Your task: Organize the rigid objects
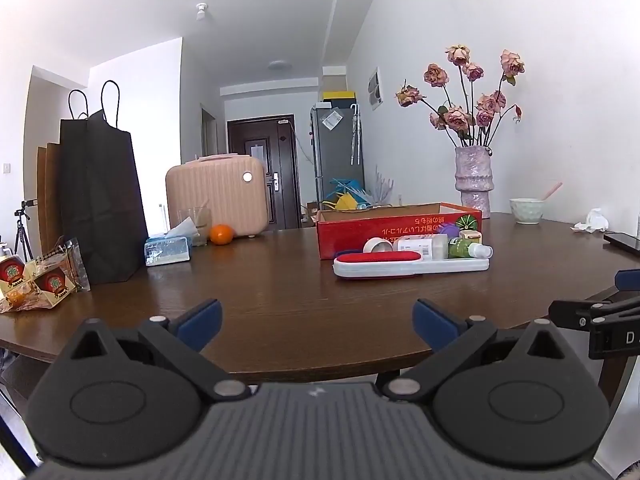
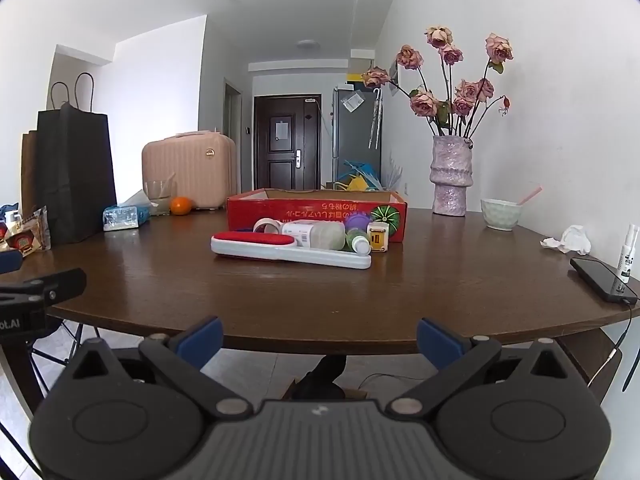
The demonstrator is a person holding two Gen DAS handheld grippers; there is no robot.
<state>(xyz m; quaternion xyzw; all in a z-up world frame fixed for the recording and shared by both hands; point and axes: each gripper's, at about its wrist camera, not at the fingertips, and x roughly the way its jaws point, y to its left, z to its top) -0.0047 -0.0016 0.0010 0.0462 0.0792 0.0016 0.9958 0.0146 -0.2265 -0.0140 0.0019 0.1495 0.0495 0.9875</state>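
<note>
On the brown table (image 1: 280, 288) (image 2: 440, 288) stands a shallow red cardboard box (image 1: 396, 224) (image 2: 312, 210). In front of it lie a white and red lint brush (image 1: 408, 266) (image 2: 288, 250), a tape roll (image 1: 378, 245) (image 2: 267, 225), a clear bottle on its side (image 1: 424, 247) (image 2: 316, 235), a green bottle (image 1: 468, 249) (image 2: 357, 242), a purple piece (image 2: 357, 222) and a small yellow-white box (image 1: 470, 235) (image 2: 378, 237). My left gripper (image 1: 318, 326) is open and empty at the near table edge. My right gripper (image 2: 319, 340) is open and empty, just short of the edge.
Left side: black paper bag (image 1: 100, 200) (image 2: 74, 176), snack packets (image 1: 40, 280), tissue pack (image 1: 168, 250) (image 2: 122, 216), glass (image 1: 196, 224), orange (image 1: 221, 234) (image 2: 181, 205), pink case (image 1: 218, 196). Right side: vase of dried roses (image 1: 474, 178) (image 2: 450, 176), bowl (image 2: 500, 214), crumpled tissue (image 2: 570, 240), phone (image 2: 604, 284), small spray bottle (image 2: 628, 254).
</note>
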